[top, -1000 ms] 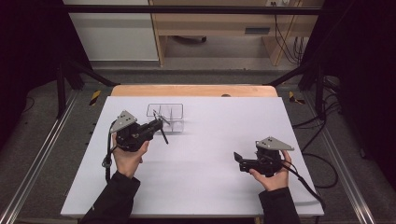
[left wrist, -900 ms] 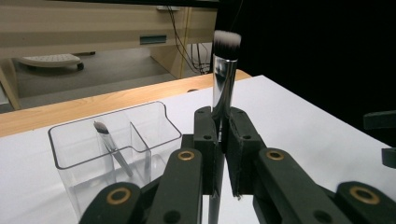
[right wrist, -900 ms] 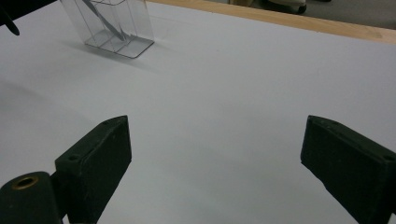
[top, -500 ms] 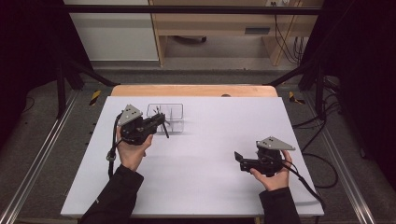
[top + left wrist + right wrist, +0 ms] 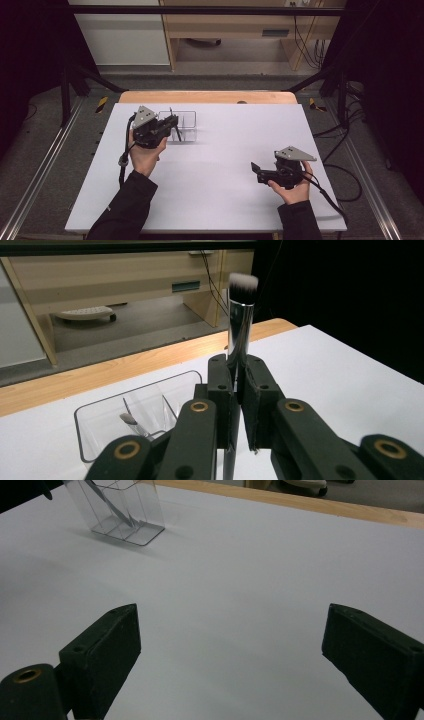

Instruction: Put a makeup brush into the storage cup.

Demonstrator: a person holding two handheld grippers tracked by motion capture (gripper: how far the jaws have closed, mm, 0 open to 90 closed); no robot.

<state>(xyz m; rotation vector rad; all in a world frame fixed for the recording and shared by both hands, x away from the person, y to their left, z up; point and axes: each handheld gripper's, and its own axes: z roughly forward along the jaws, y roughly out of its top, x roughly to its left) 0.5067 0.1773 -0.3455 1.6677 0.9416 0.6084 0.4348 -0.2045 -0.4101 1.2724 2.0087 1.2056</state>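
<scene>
While the left tongs (image 5: pixel 239 405) stand clamped on the chrome handle of a makeup brush (image 5: pixel 240 325), the brush rises upright between the pads with its white-tipped bristle head at twelve o'clock in the left gripper view and the dark lower handle running down below the jaws. In the high view the left tongs (image 5: pixel 172 122) sit at about ten o'clock on the white tabletop (image 5: pixel 225 150), touching or just short of the near-left edge of a clear plastic organizer (image 5: pixel 182 125); the brush (image 5: pixel 175 125) shows there as a thin dark line leaning across the organizer's left compartment. One slim item already rests inside that organizer (image 5: pixel 135 410), slanting against a divider.

The right tongs (image 5: pixel 256 169) rest low at about four o'clock, well apart from the organizer, jaws spread wide with nothing between them; the right gripper view has bare tabletop (image 5: pixel 240 605) between the two pads and the organizer (image 5: pixel 120 510) far off at eleven o'clock.

The work in hand looks like dropping the brush into a compartment. The main risk, as I judge it, is the light organizer: nothing steadies it, so a handle tip that lands on a rim or divider could push it along or tip it. Because the grip sits mid-handle on smooth metal, the brush could also swivel in the pads and enter crooked, or slide through early. The item already inside may foul the brush if they share a compartment.
</scene>
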